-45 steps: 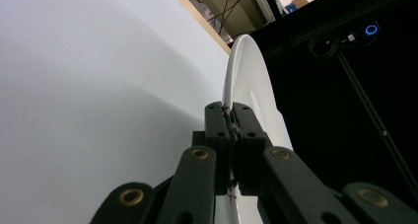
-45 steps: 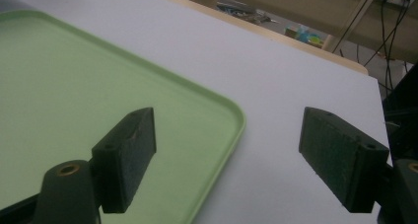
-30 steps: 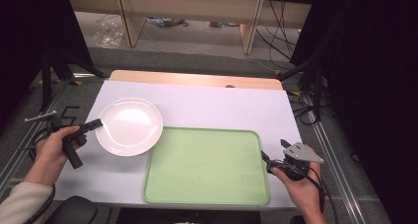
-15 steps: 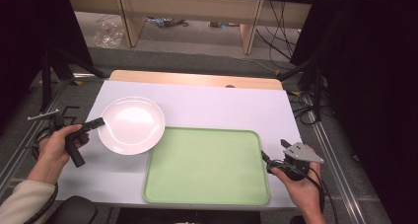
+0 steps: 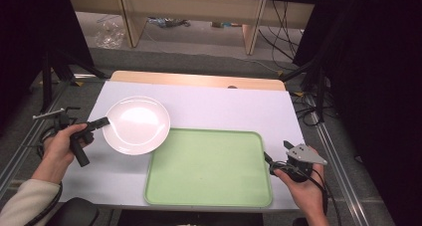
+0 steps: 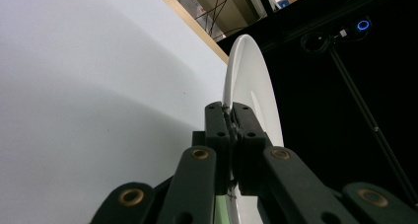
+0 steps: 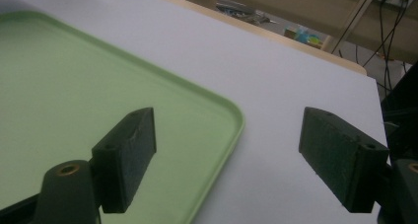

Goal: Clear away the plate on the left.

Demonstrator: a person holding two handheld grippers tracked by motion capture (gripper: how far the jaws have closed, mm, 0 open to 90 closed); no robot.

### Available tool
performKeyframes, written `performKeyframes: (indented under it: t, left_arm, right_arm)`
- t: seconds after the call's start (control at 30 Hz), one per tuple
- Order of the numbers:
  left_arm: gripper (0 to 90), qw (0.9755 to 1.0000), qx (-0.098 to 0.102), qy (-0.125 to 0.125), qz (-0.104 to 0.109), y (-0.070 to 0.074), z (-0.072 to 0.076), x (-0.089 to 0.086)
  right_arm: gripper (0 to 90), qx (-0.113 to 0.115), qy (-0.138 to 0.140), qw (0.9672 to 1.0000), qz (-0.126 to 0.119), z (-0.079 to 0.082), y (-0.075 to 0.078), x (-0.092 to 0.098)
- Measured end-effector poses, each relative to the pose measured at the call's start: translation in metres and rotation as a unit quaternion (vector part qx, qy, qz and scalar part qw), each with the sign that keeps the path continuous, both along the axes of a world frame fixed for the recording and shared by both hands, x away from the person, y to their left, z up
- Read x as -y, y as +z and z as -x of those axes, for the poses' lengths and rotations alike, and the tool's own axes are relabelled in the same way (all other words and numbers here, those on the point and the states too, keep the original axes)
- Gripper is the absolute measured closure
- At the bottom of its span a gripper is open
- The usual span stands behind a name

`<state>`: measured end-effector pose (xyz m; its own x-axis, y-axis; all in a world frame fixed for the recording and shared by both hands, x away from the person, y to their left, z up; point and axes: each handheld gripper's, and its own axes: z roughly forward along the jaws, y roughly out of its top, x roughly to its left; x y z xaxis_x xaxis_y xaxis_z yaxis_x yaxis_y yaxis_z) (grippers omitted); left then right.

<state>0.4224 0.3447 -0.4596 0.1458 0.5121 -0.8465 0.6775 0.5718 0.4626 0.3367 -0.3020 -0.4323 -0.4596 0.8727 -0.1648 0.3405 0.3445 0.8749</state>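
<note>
A white plate (image 5: 136, 124) hangs just above the white table, its right edge over the top left corner of the green tray (image 5: 209, 169). My left gripper (image 5: 103, 121) is shut on the plate's left rim; in the left gripper view the plate (image 6: 249, 81) stands edge-on between the closed jaws of my left gripper (image 6: 230, 114). My right gripper (image 5: 267, 159) is open at the tray's right edge. In the right gripper view my right gripper (image 7: 231, 155) has its jaws wide apart, with the tray's rim (image 7: 231, 130) running between them and nothing gripped.
The white table top (image 5: 224, 109) has a wooden strip (image 5: 199, 80) along its far edge. Black stands and cables (image 5: 308, 86) crowd the floor to the right. Shelving legs (image 5: 127, 14) stand beyond the table. A metal frame rail (image 5: 338, 156) runs by the right side.
The left gripper has carried the plate slightly right, so its edge now overlaps the tray's corner. The right gripper has stayed put.
</note>
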Motion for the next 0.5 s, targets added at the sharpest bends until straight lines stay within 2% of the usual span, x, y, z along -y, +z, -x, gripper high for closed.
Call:
performKeyframes:
  t: [0.5]
  left_arm:
    - [86.6,0.9999,0.003,-0.011,0.002,0.0038,-0.0047,0.0104]
  right_arm:
    - [22.9,0.011,0.000,0.9999,0.002,-0.0007,-0.0003,0.0004]
